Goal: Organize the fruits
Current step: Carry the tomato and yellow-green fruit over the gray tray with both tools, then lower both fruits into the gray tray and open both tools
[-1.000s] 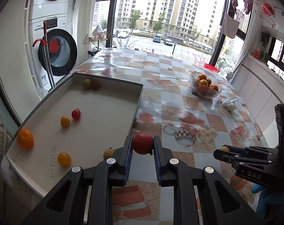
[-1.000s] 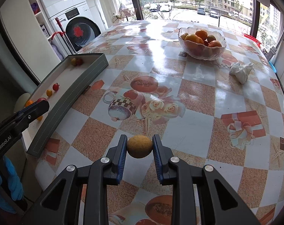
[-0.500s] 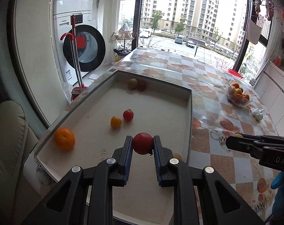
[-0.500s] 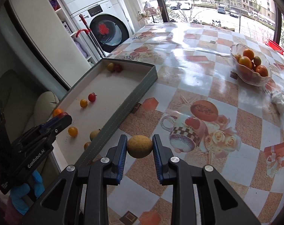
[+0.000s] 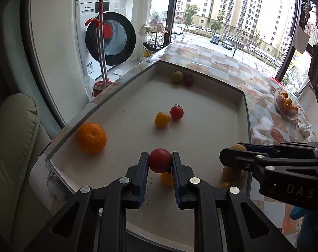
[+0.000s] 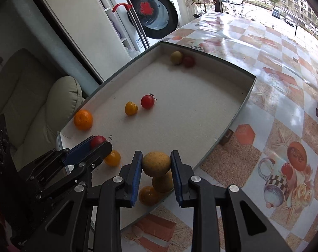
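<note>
My left gripper (image 5: 160,163) is shut on a red tomato (image 5: 159,160) over the near end of a shallow grey tray (image 5: 246,113). A yellow fruit (image 5: 167,179) lies just under it. My right gripper (image 6: 156,164) is shut on a tan round fruit (image 6: 156,163) above the tray's (image 6: 234,124) near right rim, over a second tan fruit (image 6: 163,181) and an orange one (image 6: 148,195). In the tray lie a mandarin (image 5: 91,135), a yellow tomato (image 5: 162,119) beside a red tomato (image 5: 176,112), and a yellow-and-dark-red pair (image 5: 182,78) at the far end.
A glass bowl of oranges (image 5: 287,105) stands far right on the patterned tablecloth (image 6: 274,84), with a crumpled white tissue (image 5: 304,128) near it. A washing machine (image 5: 108,37), a red-handled mop (image 5: 101,48) and a cream cushion (image 5: 14,138) lie beyond the table's left edge.
Both grippers have swung left from over the tablecloth to over the tray, each still holding its fruit. The bowl has slid to the right edge of both views.
</note>
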### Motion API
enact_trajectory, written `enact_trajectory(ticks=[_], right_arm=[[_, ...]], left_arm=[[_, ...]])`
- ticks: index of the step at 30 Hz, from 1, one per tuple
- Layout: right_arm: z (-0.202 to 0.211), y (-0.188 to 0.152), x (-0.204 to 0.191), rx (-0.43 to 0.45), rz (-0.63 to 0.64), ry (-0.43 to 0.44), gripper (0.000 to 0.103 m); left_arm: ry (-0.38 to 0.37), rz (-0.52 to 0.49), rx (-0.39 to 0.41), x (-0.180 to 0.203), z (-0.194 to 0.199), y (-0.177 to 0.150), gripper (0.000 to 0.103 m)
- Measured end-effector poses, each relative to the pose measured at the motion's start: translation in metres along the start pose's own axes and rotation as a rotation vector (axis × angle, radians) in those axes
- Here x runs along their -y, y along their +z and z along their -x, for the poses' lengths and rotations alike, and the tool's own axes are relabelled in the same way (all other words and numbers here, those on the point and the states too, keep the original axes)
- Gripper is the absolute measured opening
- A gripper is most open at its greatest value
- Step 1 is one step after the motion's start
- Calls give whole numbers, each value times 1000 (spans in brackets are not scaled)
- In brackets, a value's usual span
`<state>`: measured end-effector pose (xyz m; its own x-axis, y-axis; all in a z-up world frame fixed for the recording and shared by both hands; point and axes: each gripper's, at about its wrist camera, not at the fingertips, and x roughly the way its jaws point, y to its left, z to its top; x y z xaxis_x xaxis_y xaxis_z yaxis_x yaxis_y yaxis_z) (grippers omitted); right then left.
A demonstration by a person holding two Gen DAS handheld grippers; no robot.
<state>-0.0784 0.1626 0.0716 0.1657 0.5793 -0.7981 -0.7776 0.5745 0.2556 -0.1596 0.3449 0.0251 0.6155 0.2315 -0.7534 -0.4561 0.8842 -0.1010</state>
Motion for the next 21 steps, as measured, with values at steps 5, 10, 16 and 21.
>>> enact_trajectory(ticks=[5, 10, 16, 21], right_arm=[[6, -5, 1, -28, 45, -20, 29], [12, -4, 3, -19, 38, -29, 29], [12, -2, -3, -11, 53, -55, 30], [8, 0, -3, -4, 58, -73, 30]], left_arm=[[-16, -3, -2, 5, 1, -2, 23], [-18, 0, -3, 6, -1, -1, 23], [-13, -6, -3, 7, -2, -1, 23], [-2, -14, -5, 8, -5, 2, 23]])
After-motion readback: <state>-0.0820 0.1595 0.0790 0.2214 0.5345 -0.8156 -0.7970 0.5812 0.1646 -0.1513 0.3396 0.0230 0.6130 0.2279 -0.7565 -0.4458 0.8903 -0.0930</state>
